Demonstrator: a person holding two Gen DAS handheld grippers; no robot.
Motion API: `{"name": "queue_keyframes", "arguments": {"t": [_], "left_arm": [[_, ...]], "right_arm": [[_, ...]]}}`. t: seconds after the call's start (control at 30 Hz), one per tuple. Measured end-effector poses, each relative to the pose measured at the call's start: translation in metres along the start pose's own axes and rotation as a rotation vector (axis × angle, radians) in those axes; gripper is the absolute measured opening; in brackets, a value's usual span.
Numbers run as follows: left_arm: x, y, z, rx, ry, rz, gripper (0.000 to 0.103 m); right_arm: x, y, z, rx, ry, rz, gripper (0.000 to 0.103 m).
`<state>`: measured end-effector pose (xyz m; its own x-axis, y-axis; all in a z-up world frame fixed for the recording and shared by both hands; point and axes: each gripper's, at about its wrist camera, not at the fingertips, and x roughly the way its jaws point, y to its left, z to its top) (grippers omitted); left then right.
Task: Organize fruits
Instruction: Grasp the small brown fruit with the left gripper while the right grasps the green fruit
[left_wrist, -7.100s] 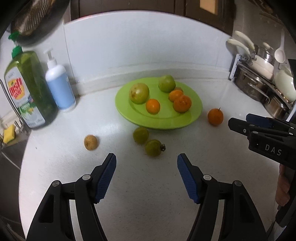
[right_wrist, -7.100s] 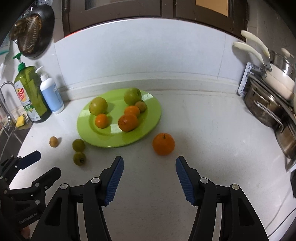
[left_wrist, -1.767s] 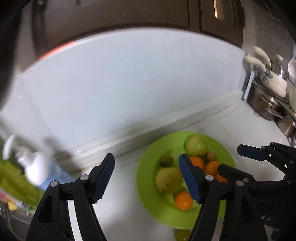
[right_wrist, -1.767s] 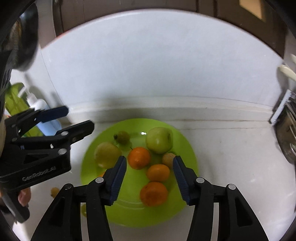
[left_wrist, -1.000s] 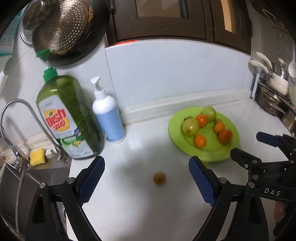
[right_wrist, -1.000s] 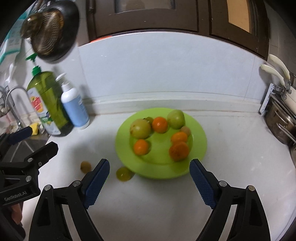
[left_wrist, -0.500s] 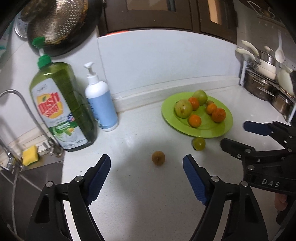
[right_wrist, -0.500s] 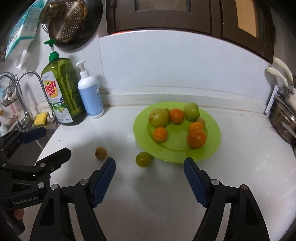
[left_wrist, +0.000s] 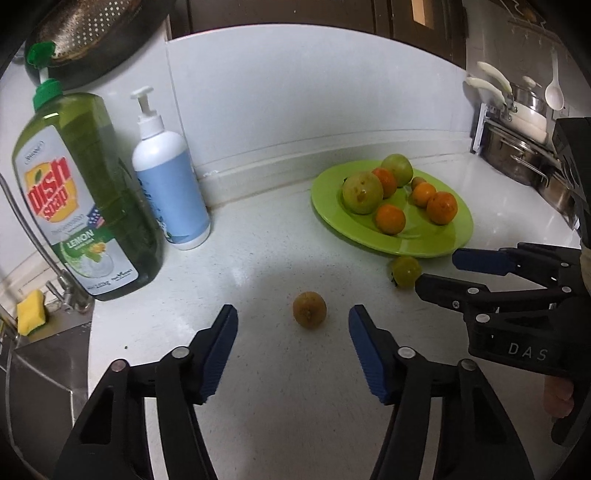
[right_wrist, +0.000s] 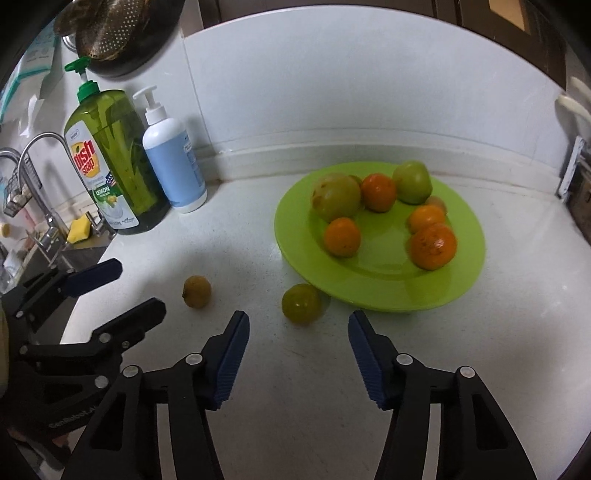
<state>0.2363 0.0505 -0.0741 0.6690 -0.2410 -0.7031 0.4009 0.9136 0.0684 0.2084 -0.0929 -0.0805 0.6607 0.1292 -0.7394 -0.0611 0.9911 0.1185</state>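
A green plate (left_wrist: 436, 242) (right_wrist: 465, 280) holds several orange and green fruits. A small brown fruit (left_wrist: 309, 309) (right_wrist: 197, 291) lies loose on the white counter, just ahead of my open, empty left gripper (left_wrist: 293, 349). A small green fruit (left_wrist: 406, 271) (right_wrist: 301, 304) lies against the plate's near edge, just ahead of my open, empty right gripper (right_wrist: 298, 349). The right gripper (left_wrist: 441, 271) also shows in the left wrist view, and the left gripper (right_wrist: 129, 291) in the right wrist view.
A green dish soap bottle (left_wrist: 79, 206) (right_wrist: 114, 162) and a white-and-blue pump bottle (left_wrist: 168, 184) (right_wrist: 173, 166) stand at the back left. A sink with a faucet (right_wrist: 35, 192) and a yellow sponge (left_wrist: 31, 312) is at the left edge. Pots (left_wrist: 517, 147) stand at the right.
Both grippers have come lower and closer to the counter. The brown fruit now sits between the left fingers' line, the green fruit ahead of the right gripper.
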Motion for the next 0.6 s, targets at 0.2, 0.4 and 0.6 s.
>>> {"name": "queue_keyframes", "arguments": {"t": [0.2,0.4,0.6], "left_arm": [[0.016,-0.003,0.005,0.005,0.02,-0.038,0.054],[0.026,-0.005,0.006,0.006,0.035,-0.062,0.05],[0.035,-0.005,0.006,-0.002,0.054,-0.071,0.045]], "right_arm": [[0.016,-0.005,0.004,0.023,0.041,0.023,0.048],[0.022,-0.006,0.004,0.027,0.048,0.029,0.044],[0.028,-0.006,0.005,0.03,0.054,0.034,0.041]]}}
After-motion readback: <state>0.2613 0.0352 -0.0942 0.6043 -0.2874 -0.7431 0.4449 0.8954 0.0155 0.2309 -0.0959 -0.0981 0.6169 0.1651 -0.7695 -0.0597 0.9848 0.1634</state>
